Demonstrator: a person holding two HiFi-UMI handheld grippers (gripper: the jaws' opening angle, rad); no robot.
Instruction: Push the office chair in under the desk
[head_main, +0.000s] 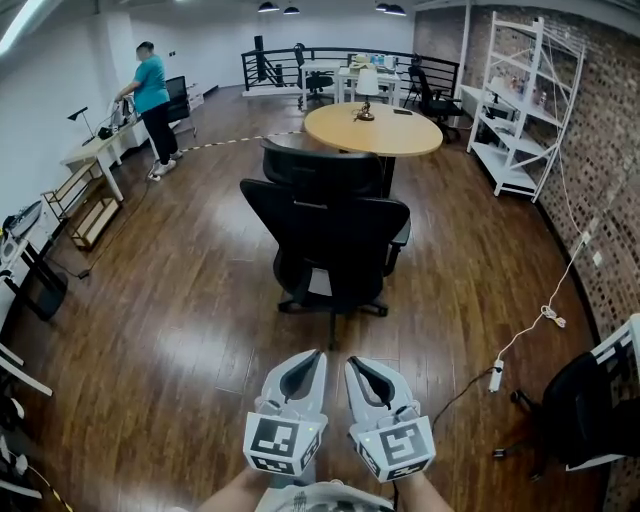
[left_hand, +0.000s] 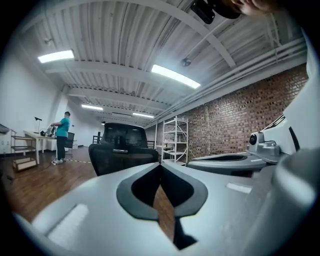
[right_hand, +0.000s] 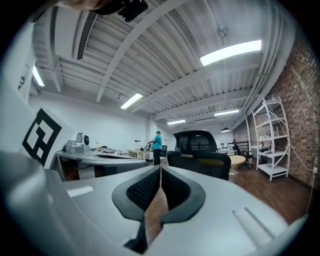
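The office chair (head_main: 330, 235) stood on the near side of the round wooden surface (head_main: 373, 128), its black backrest turned toward the camera and its headrest overlapping that surface's near edge; how far the seat reached under it could not be told. The left gripper (head_main: 312, 362) and right gripper (head_main: 356, 366) were side by side further out from the surface than the chair, well apart from the chair and pointed level at it. Both pairs of jaws were fully closed and held nothing. The chair looked fairly heavy but likely to roll freely on its castors over the wooden floor. Its backrest panel probably gives or reclines, and the seat would swivel under an off-centre shove. The stiff upper frame of the backrest therefore seemed the best place to press, with one set of closed jaws to each side of the middle. The surface's central pedestal might stop the chair's base. Only the head view showed the castor base (head_main: 332, 305), the tabletop and a white cable (head_main: 545, 315) on the floor to the right. The gripper views showed the chair's back level on, and how the jaws met tip to tip on the left gripper (left_hand: 160, 167) and right gripper (right_hand: 160, 170).
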